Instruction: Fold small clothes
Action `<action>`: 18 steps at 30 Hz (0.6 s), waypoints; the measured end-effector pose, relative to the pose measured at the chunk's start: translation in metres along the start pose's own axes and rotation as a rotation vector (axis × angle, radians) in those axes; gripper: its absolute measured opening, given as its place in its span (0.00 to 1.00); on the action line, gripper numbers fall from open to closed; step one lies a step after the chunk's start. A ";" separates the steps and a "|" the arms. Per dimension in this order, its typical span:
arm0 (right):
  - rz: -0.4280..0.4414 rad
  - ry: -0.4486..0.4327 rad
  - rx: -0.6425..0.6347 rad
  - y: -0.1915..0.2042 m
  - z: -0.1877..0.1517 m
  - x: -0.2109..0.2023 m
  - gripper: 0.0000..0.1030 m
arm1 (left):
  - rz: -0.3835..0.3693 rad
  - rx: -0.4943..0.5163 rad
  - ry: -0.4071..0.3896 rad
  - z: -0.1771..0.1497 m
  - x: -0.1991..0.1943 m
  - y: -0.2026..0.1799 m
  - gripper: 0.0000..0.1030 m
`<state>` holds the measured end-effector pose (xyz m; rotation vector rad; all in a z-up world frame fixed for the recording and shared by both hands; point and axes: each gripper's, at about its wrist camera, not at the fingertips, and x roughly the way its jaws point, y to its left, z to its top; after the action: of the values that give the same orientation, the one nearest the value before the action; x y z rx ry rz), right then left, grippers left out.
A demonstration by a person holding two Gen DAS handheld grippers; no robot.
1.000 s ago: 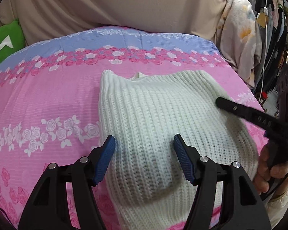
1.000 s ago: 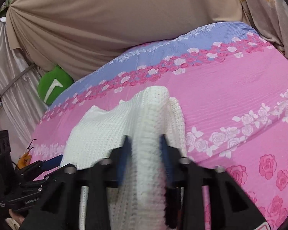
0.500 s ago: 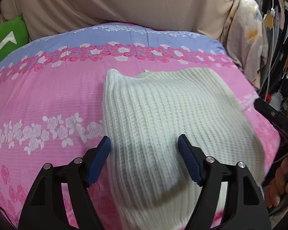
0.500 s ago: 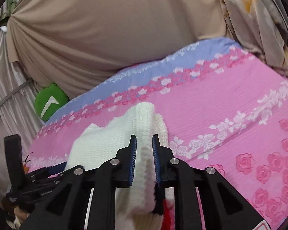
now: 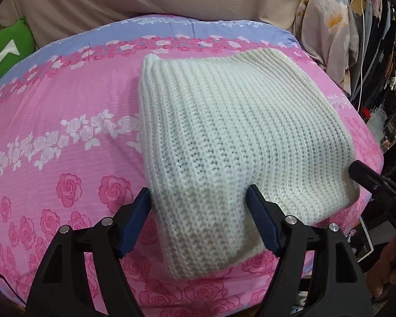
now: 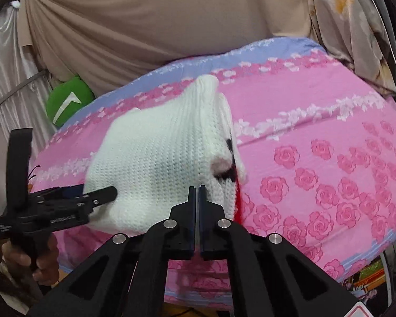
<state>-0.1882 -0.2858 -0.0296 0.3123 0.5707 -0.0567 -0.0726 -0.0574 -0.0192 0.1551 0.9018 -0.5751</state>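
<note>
A folded white knit sweater (image 5: 224,132) lies on the pink rose-print bedspread (image 5: 66,137). My left gripper (image 5: 199,203) hovers over the sweater's near corner, which lies between its blue pads (image 5: 136,219); the jaws are opening and do not clamp the knit. In the right wrist view my right gripper (image 6: 198,188) is shut with nothing in it, just short of the sweater (image 6: 158,158), whose right edge shows a black and red patch. The left gripper (image 6: 92,192) appears there at the sweater's left side. One of the right gripper's black fingers (image 5: 369,182) shows at the sweater's right.
A green cushion (image 5: 5,50) sits at the bed's far left against a beige drape (image 6: 158,26). Floral cloth (image 5: 327,26) and hanging clothes crowd the right side. The bed's edge falls away near me. A hand (image 6: 39,261) holds the left gripper's handle.
My right gripper let go of the raised sweater fold, drew back and shut. The fold now lies flat. My left gripper widened and moved lower over the sweater's near corner.
</note>
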 end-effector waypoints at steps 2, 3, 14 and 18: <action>-0.082 0.066 -0.035 -0.004 -0.010 0.025 0.00 | 0.005 -0.004 0.000 -0.001 0.003 -0.001 0.71; -0.077 0.089 -0.026 -0.009 -0.014 0.036 0.00 | 0.004 -0.006 0.002 -0.001 0.004 -0.001 0.72; -0.053 -0.057 -0.055 0.010 0.025 0.017 0.10 | 0.013 -0.014 0.003 -0.002 0.008 -0.001 0.73; -0.081 -0.009 -0.047 -0.007 0.017 0.056 0.00 | -0.002 -0.025 0.012 -0.002 0.009 0.002 0.75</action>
<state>-0.1332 -0.2955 -0.0481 0.2436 0.5750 -0.1225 -0.0688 -0.0589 -0.0279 0.1353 0.9204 -0.5649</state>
